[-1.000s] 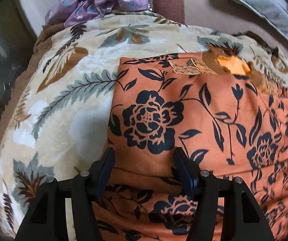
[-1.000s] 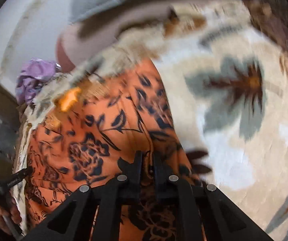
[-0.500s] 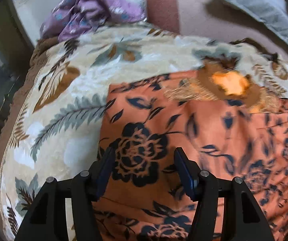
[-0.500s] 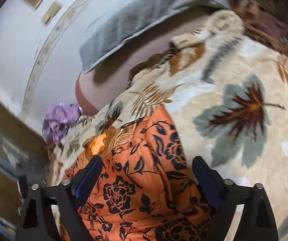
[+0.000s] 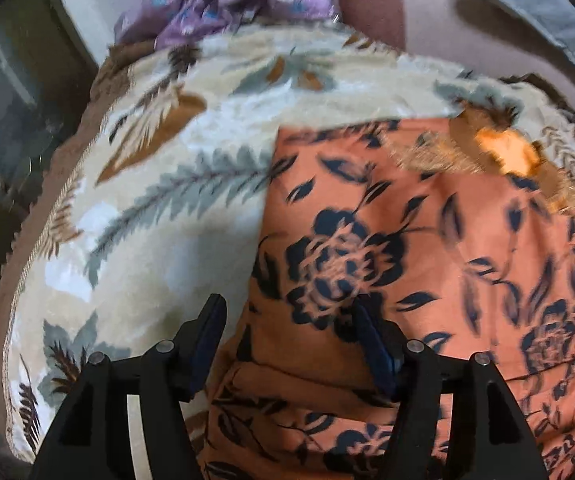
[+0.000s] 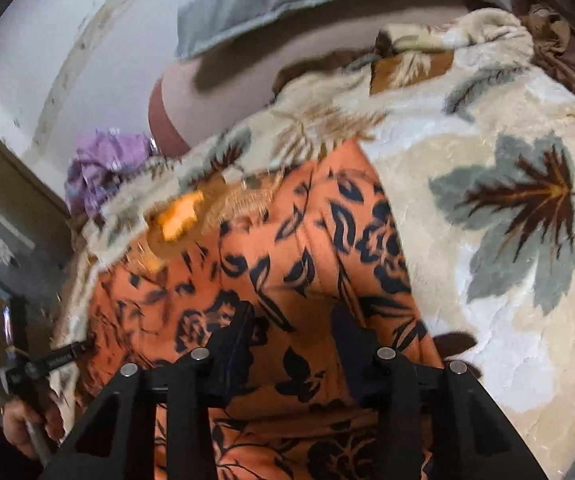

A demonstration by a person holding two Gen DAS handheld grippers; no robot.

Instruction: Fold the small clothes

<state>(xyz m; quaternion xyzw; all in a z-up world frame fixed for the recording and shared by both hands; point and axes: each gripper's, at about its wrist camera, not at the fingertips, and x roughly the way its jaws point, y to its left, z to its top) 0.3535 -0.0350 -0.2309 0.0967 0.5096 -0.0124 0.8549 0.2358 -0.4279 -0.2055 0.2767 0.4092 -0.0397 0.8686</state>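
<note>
Left wrist view, orange floral garment on leaf-print blanket, left hand-held gripper opening, unclamped, right hand-held gripper closing, nothing pinched.

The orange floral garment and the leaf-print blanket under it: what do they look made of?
Orange floral garment: seems a thin, smooth woven fabric with a slight sheen, lying flat with soft creases; fibre can't be told. Leaf-print blanket: looks like plush fleece, matte, with a fuzzy pile and crushed, mottled nap.
</note>
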